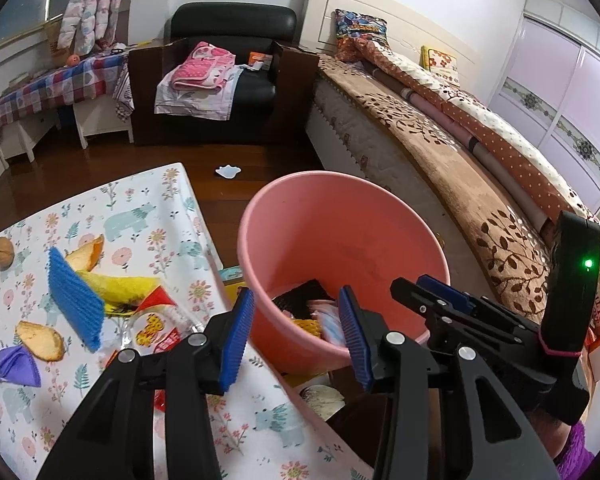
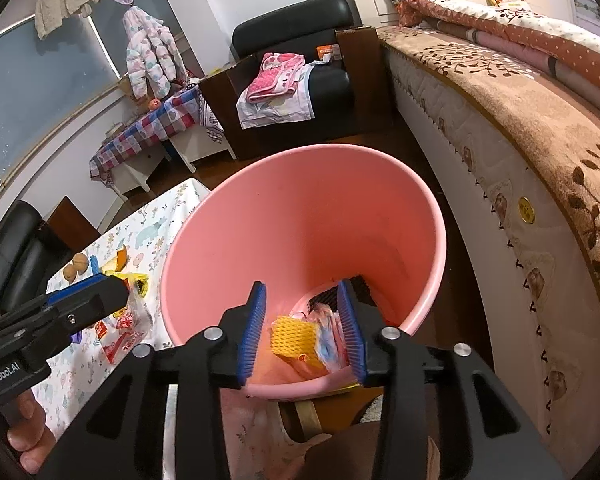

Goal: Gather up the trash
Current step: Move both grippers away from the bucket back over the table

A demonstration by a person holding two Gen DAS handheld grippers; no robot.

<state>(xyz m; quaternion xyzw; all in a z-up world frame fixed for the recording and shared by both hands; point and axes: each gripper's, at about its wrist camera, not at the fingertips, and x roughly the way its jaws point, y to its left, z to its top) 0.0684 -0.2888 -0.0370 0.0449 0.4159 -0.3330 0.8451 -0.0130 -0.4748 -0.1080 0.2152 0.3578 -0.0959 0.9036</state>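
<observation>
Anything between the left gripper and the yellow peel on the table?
Nothing visible blocks it. The left gripper, open and empty, sits at the pink bucket rim; the yellow peel lies uncovered on the table, beside a blue pad.

A black armchair (image 1: 236, 64) with pink folded cloth (image 1: 202, 66) stands beside the bed (image 1: 440, 128).

Smooth pink plastic bucket (image 2: 300, 216), ribbed blue pads (image 1: 236, 340), printed cloth table cover (image 1: 148, 216), glossy wooden floor (image 1: 220, 152).
</observation>
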